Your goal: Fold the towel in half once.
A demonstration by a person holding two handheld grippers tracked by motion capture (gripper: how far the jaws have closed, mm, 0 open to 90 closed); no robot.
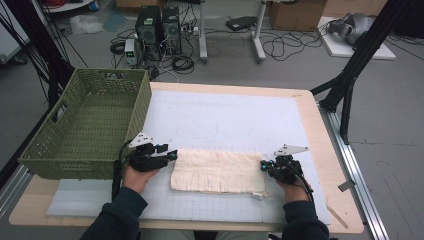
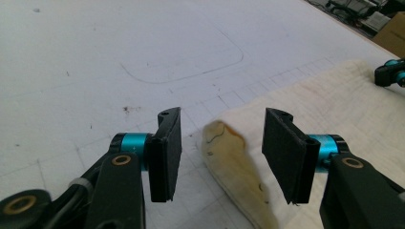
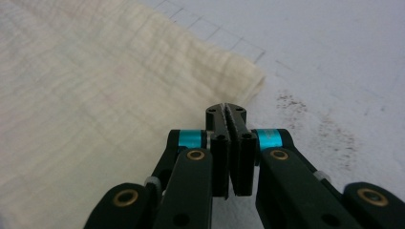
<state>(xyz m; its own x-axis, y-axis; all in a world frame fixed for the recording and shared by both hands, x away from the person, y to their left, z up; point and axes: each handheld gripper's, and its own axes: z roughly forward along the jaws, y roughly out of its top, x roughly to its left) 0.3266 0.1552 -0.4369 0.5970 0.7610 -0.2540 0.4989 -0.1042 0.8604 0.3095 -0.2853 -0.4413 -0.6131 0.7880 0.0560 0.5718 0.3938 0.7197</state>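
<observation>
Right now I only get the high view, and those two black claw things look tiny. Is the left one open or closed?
Observer: Open. In the left gripper view, the left gripper has its jaws wide apart, one on either side of a folded corner of the cloth.
Operator: And the right one?
Observer: The right gripper is shut, with its tips at a corner of the cloth. I cannot tell whether any fabric is caught.
Operator: Is the cloth clean?
Observer: Not quite. That folded corner has a yellow-brown stain.
</observation>
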